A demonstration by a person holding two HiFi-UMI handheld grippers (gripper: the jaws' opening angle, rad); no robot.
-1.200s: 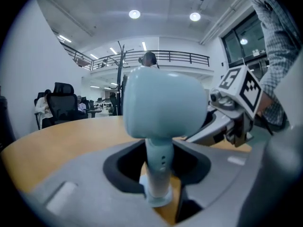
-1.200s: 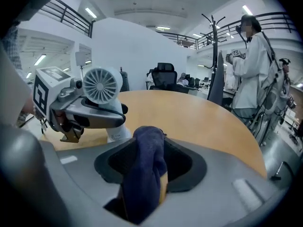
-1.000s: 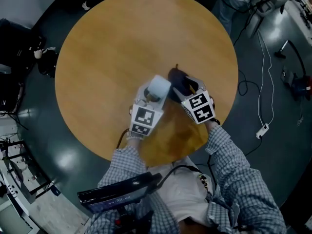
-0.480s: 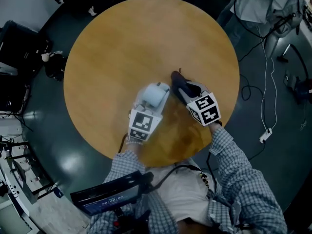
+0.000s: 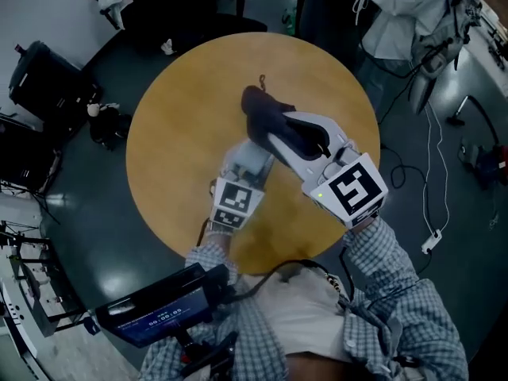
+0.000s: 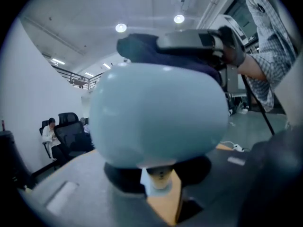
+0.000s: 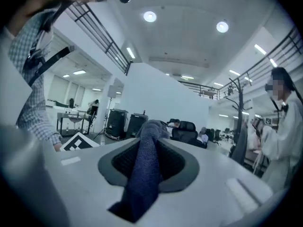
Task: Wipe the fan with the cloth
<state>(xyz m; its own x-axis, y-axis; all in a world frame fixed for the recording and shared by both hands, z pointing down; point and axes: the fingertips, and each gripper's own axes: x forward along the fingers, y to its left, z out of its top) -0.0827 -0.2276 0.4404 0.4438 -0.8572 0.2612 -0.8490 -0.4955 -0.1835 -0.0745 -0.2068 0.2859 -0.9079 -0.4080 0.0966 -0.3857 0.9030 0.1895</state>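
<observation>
In the head view, the pale blue fan (image 5: 254, 159) is held by the left gripper (image 6: 161, 189) above the near part of the round wooden table (image 5: 178, 125). The jaws are closed on the fan's narrow lower part. The dark blue cloth (image 5: 266, 117) is pinched between the nearly closed jaws of the right gripper (image 7: 143, 167) and is held just over the fan. Whether cloth and fan touch cannot be told.

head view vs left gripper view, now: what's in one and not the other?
Head view only: the round wooden table seen whole, and a small screen at the person's waist. Left gripper view only: ceiling lights, and the narrow neck under the fan body, sitting between the left gripper jaws. Both: the pale blue fan, and the dark blue cloth clamped in the right gripper.
</observation>
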